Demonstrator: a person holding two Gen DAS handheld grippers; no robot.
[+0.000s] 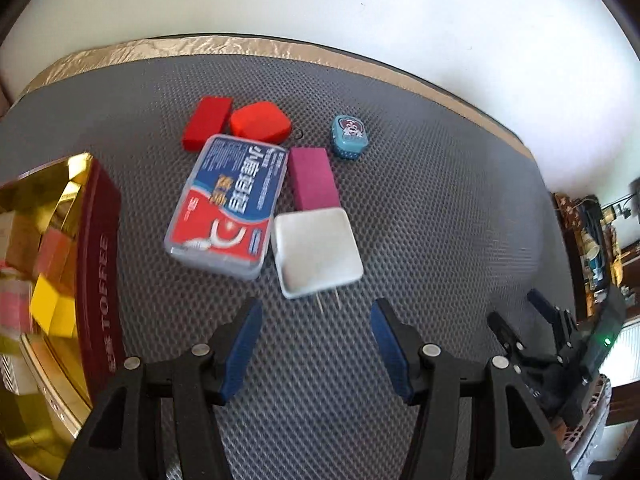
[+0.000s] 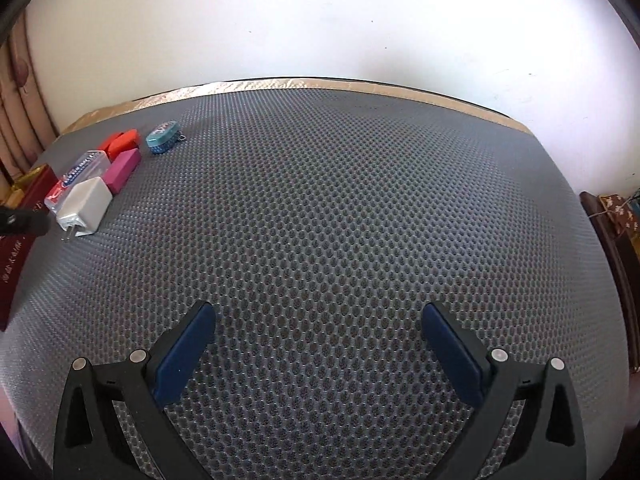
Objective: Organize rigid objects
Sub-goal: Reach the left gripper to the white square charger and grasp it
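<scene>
On the grey mesh mat lie a white plug charger (image 1: 316, 252), a clear floss-pick box with a red and blue label (image 1: 230, 204), a magenta block (image 1: 314, 178), a red block (image 1: 206, 122), an orange-red faceted block (image 1: 260, 122) and a small teal tin (image 1: 350, 136). My left gripper (image 1: 316, 320) is open and empty, just short of the charger's prongs. My right gripper (image 2: 318, 328) is open and empty over bare mat, far right of the cluster: charger (image 2: 86, 204), magenta block (image 2: 124, 170), teal tin (image 2: 162, 142). The right gripper also shows in the left wrist view (image 1: 520, 312).
A dark red toffee tin (image 1: 102, 264) with a gold lining holds yellow and pink blocks at the left; its side shows in the right wrist view (image 2: 20, 236). The mat's gold-trimmed far edge (image 1: 240, 46) meets a white wall. Furniture stands at the right (image 1: 596, 240).
</scene>
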